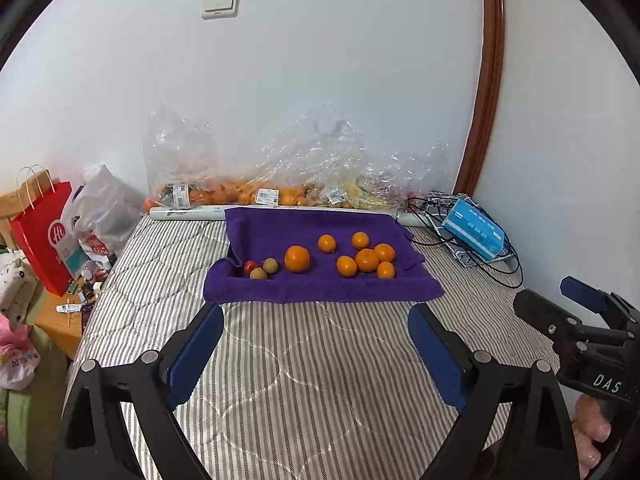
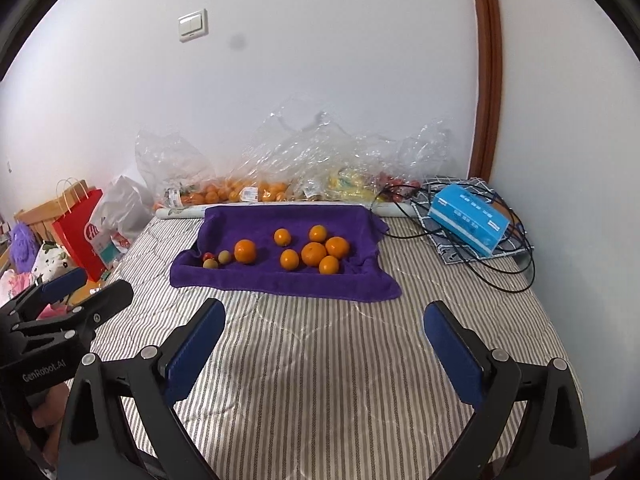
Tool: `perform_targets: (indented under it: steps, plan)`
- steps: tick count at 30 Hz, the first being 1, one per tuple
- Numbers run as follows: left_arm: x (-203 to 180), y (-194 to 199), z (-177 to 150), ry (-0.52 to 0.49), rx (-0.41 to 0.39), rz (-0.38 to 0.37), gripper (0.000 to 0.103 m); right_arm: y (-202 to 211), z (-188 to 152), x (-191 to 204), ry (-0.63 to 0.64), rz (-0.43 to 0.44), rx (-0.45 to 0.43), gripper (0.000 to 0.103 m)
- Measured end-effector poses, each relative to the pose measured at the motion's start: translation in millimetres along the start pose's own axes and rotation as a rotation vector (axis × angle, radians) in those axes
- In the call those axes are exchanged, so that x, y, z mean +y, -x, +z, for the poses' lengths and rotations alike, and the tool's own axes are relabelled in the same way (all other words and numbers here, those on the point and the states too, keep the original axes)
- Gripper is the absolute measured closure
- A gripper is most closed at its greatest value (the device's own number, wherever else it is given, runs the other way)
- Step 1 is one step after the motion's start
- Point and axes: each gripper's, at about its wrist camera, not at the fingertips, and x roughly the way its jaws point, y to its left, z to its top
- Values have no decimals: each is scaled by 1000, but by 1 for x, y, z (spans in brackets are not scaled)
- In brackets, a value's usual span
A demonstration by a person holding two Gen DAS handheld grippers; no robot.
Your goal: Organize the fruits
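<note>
Right now both tools hang back over the striped bed (image 1: 304, 392), well short of the purple towel (image 1: 320, 288) at twelve o'clock from them. The left gripper (image 1: 316, 350) has its blue pads spread wide with nothing between them, and the right gripper (image 2: 325, 346) is likewise gaping and empty. So this looks like a pause between picks, not a carry. On the towel I count seven oranges: one big orange (image 1: 297, 259) alone near the middle, and a cluster of six (image 1: 367, 260) toward three o'clock of it. At nine o'clock of the big one sit two small greenish-brown fruits (image 1: 270, 266) and one small red fruit (image 1: 250, 267), touching or nearly so. Clear bags of fruit (image 1: 256, 192) lie along the wall behind. The next move, I'd guess, calls for reaching forward and down and closing gently on one fruit without nudging its neighbours, since round fruit rolls readily.
</note>
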Motion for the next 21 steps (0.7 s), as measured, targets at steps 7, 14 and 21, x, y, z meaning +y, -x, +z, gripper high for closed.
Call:
perform_targets:
  steps: [7, 14, 21]
  plan:
    - [-4, 4, 0, 3, -7, -8, 10, 6, -1, -9, -16, -21, -1, 4]
    - [-6, 4, -1, 8, 0, -10, 10, 11, -4, -11, -12, -26, -11, 4]
    - [-7, 6, 0, 8, -6, -10, 10, 13, -4, -11, -11, -25, -14, 4]
